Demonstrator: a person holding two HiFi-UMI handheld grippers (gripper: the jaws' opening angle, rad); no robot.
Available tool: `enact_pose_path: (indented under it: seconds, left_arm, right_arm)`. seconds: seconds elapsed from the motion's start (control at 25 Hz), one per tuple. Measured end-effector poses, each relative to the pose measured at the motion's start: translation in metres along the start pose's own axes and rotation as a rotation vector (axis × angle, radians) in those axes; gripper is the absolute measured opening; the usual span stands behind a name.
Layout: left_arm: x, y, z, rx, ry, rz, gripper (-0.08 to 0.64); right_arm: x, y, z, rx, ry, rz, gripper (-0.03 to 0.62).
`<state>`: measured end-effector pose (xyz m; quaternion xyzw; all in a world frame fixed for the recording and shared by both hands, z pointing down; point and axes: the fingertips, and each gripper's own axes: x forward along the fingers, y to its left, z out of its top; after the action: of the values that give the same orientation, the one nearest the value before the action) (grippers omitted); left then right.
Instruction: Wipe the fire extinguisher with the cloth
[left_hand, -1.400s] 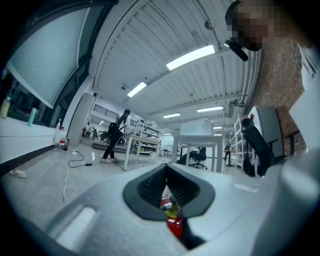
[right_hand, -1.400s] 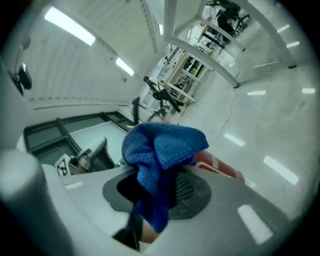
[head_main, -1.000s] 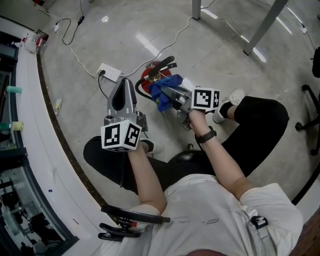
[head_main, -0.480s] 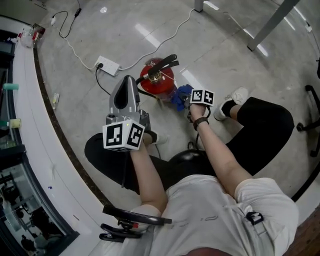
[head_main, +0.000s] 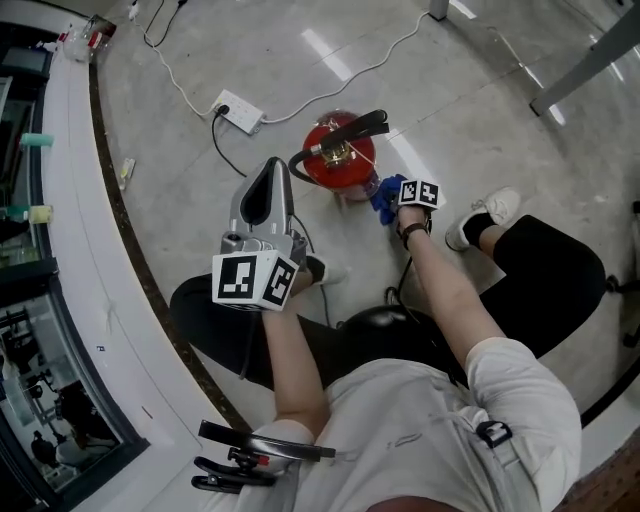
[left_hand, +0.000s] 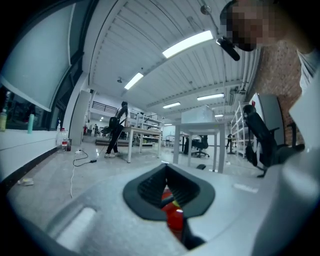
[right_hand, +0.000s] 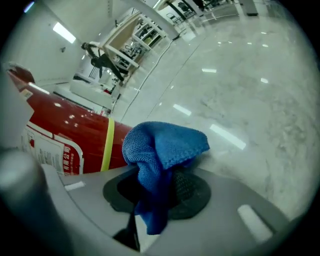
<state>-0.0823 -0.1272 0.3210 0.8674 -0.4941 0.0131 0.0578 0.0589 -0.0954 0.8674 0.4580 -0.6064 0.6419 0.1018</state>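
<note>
Cloth (right_hand: 165, 142), one, pinched by my right gripper (right_hand: 155, 190) beside one fire extinguisher (right_hand: 70, 130), its label (right_hand: 47, 150) shown only in the right gripper view; left gripper (head_main: 276, 168) closed, empty.

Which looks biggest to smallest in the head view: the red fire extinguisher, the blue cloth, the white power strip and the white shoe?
Largest: fire extinguisher.
Next: white shoe and power strip. They look about alike, so I won't rank them.
Smallest: blue cloth, though part of it is hidden.

Head view steeply down onto the floor (head_main: 470, 90), left gripper view low and level across the hall, right gripper view close beside the fire extinguisher (right_hand: 70, 132), which all three share.
</note>
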Motion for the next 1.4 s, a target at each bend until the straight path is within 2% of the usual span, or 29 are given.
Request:
enact_pose_path:
  seconds: [0.08,0.16,0.28,0.36,0.48,0.6,0.72,0.84,0.96,1.0,1.08,1.12,1.2,1.32,1.4]
  left_arm:
    - [-0.002,0.003,0.001,0.0,-0.02,-0.001,-0.002]
    - [0.0,0.003,0.002,-0.007,-0.039,-0.012,-0.002]
    - [0.007,0.0,0.005,-0.005,-0.048,-0.033,-0.002]
    - [0.008,-0.003,0.009,-0.004,-0.057,-0.043,-0.002]
    - [0.007,-0.005,0.017,-0.007,-0.08,-0.055,-0.002]
    - [0.007,-0.004,0.021,-0.013,-0.096,-0.056,-0.002]
    - [0.006,0.0,0.021,-0.021,-0.1,-0.047,-0.002]
    - [0.006,0.002,0.018,-0.034,-0.097,-0.041,-0.002]
    - [0.006,0.003,0.016,-0.028,-0.095,-0.043,-0.002]
    - [0.005,0.005,0.014,-0.026,-0.093,-0.041,-0.002]
    - [0.005,0.009,0.011,-0.028,-0.087,-0.032,-0.002]
    - [0.004,0.01,0.009,-0.03,-0.085,-0.028,-0.002]
    - [0.005,0.011,0.008,-0.031,-0.079,-0.026,-0.002]
    - [0.007,0.008,0.005,-0.024,-0.054,-0.027,-0.002]
    - [0.007,0.009,0.003,-0.024,-0.026,-0.011,-0.002]
  right_arm:
    - [-0.018,0.009,0.011,0.105,-0.061,0.085,0.109]
    - [-0.05,0.042,0.031,0.171,-0.126,0.251,0.11]
    - [-0.12,0.127,0.064,0.121,-0.168,0.508,0.11]
    - [-0.175,0.185,0.074,0.13,-0.181,0.655,0.11]
    - [-0.245,0.255,0.082,0.101,-0.158,0.865,0.11]
    - [-0.286,0.301,0.089,-0.004,-0.117,0.975,0.11]
    - [-0.289,0.338,0.09,-0.037,-0.112,1.045,0.109]
    - [-0.279,0.348,0.085,-0.08,-0.135,1.017,0.104]
    - [-0.273,0.315,0.099,-0.074,-0.197,0.948,0.104]
    - [-0.265,0.297,0.104,-0.066,-0.21,0.897,0.104]
    - [-0.231,0.253,0.104,-0.083,-0.197,0.728,0.104]
    - [-0.207,0.232,0.099,-0.094,-0.172,0.659,0.104]
    - [-0.154,0.188,0.088,-0.058,-0.119,0.564,0.104]
    - [-0.079,0.11,0.066,-0.045,-0.026,0.348,0.104]
    - [-0.046,0.07,0.053,-0.021,0.013,0.261,0.103]
